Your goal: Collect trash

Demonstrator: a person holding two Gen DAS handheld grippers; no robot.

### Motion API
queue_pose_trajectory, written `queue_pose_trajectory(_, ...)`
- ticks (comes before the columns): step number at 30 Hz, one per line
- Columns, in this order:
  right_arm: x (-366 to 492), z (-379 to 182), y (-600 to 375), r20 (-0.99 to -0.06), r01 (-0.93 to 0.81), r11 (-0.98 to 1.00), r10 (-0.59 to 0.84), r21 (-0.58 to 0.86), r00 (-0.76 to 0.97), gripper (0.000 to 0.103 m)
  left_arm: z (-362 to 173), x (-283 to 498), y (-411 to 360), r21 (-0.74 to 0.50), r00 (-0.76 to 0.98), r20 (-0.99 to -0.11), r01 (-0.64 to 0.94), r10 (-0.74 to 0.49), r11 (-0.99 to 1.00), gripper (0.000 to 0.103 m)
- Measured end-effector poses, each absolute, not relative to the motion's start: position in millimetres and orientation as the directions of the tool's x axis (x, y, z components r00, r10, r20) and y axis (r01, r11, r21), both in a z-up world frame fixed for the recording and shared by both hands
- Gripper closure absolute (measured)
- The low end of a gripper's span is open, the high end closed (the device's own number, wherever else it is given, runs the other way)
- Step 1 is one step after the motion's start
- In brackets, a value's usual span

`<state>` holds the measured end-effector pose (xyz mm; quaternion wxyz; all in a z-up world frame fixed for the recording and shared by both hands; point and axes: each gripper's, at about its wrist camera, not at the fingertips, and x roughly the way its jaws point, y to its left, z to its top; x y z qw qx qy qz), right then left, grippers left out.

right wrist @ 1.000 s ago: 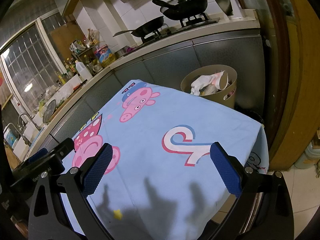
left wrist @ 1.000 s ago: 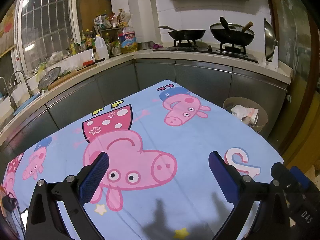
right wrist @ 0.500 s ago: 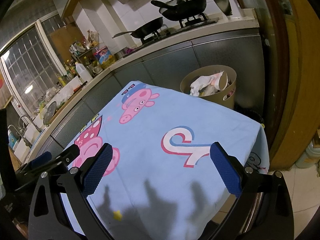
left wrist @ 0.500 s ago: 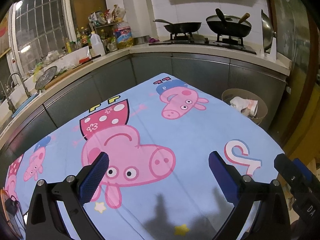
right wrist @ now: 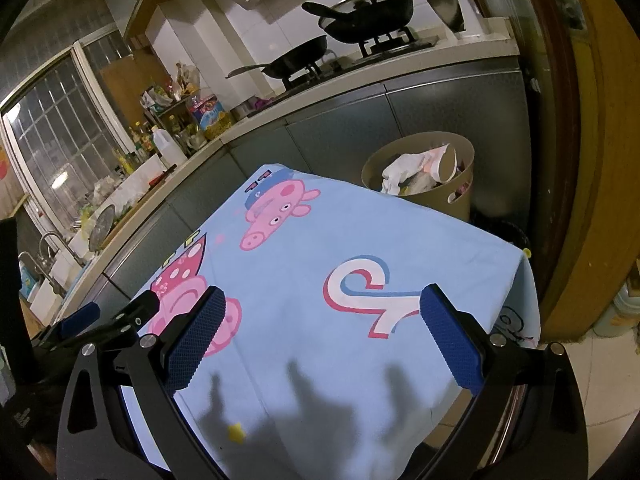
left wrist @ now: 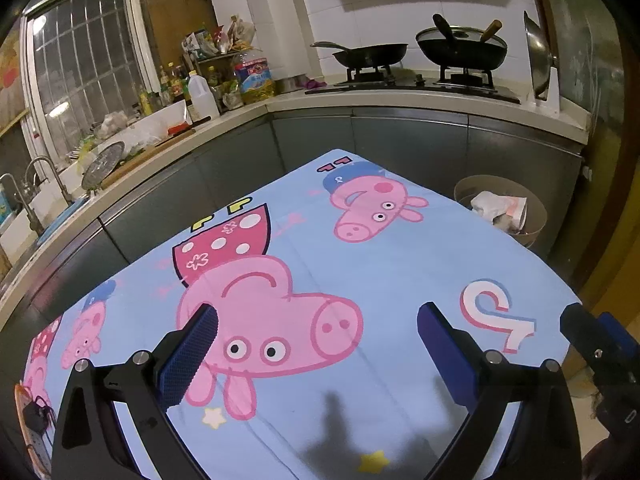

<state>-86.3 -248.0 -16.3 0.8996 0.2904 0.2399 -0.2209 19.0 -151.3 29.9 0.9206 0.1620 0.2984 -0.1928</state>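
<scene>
Matt printed cloth on table; glossy wall tiles; textured tongs pads

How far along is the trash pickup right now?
Looks nearly done. The bin beyond the table already holds crumpled paper and a cup. Nothing is in hand: the left gripper and right gripper are both open and empty. No loose trash shows on the tablecloth, so little seems left here.

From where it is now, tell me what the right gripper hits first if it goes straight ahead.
Most likely the blue cartoon tablecloth: the open right gripper points forward and down at it, nothing lying between. The trash bin stands beyond the far edge, but depth is hard to judge.
</scene>
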Motion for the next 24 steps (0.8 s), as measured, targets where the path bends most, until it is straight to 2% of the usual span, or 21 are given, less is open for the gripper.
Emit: queue_pose_trajectory(24,-88.0,-17.3,-249.5,-0.556,0.539,0.724,-0.256,0.432,0.790,0.006,21.9,24.1,-153.3,0.192,0.733,-0.642,0.437,-0.225,0.879,0.004)
